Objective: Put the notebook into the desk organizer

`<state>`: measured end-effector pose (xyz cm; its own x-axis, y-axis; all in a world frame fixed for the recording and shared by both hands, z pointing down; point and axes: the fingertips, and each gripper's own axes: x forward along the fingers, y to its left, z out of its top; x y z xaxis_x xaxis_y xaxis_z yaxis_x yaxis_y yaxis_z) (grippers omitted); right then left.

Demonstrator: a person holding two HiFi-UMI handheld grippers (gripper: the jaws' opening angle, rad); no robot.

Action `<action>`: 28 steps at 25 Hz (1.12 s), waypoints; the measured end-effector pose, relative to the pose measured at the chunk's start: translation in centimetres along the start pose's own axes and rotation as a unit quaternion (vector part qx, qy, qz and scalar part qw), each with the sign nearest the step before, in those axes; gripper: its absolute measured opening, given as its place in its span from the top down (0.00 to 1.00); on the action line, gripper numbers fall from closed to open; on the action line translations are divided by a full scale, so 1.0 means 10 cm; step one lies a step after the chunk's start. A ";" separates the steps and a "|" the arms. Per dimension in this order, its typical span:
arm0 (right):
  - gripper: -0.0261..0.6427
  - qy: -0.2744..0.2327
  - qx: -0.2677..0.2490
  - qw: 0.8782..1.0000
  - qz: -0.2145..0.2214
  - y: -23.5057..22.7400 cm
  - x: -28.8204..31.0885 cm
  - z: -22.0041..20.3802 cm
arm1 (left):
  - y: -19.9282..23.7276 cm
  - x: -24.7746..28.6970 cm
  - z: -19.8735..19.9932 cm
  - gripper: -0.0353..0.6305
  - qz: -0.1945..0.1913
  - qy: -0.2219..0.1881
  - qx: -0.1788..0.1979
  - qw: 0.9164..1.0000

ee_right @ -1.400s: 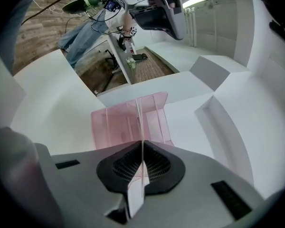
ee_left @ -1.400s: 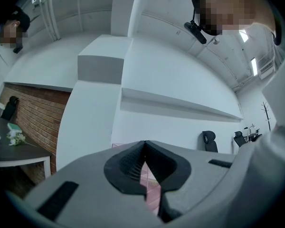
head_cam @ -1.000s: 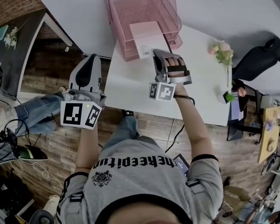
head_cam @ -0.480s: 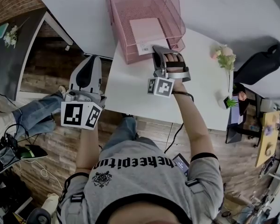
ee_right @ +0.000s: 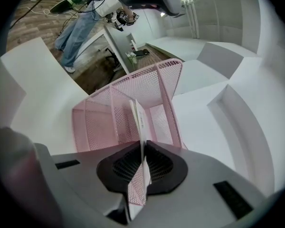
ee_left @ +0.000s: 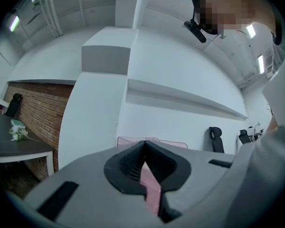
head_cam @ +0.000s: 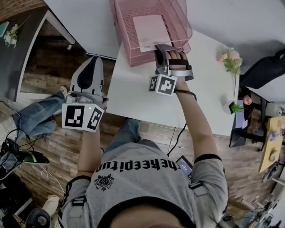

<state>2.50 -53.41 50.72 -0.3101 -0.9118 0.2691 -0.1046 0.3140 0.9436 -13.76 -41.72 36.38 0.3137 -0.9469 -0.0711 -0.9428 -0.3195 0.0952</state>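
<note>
A pink mesh desk organizer (head_cam: pixel 119 30) stands at the white table's far end. My right gripper (head_cam: pixel 164 50) is shut on the near edge of a thin pale-pink notebook (head_cam: pixel 151 31), most of which lies inside the organizer's tray. In the right gripper view the notebook (ee_right: pixel 138 120) stands edge-on between the shut jaws (ee_right: pixel 142 151), reaching into the organizer (ee_right: pixel 109 110). My left gripper (head_cam: pixel 91 61) hovers off the table's left side, level, jaws shut and empty. In the left gripper view its tips (ee_left: pixel 143 148) meet, with the organizer (ee_left: pixel 128 140) just beyond.
The white table (head_cam: pixel 133 91) has its near edge by my body. A small vase of flowers (head_cam: pixel 232 63) stands at the right. A black chair (head_cam: pixel 268 61) is beyond it. A dark table (head_cam: pixel 14 56) and someone's jeans-clad legs (head_cam: pixel 33 120) are on the left.
My right gripper has pushed the notebook away from me, further into the organizer. The left gripper stays in about the same place.
</note>
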 end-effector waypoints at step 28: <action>0.90 -0.018 0.069 0.990 0.119 0.07 0.01 0.07 | 0.00 0.09 -0.07 0.94 -0.009 0.011 -0.003 1.000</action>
<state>1.70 -53.02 51.28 -0.3755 -0.7980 0.4714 -0.1519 0.5547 0.8180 -13.45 -42.57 37.03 0.3323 -0.9418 -0.0502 -0.9366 -0.3358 0.1004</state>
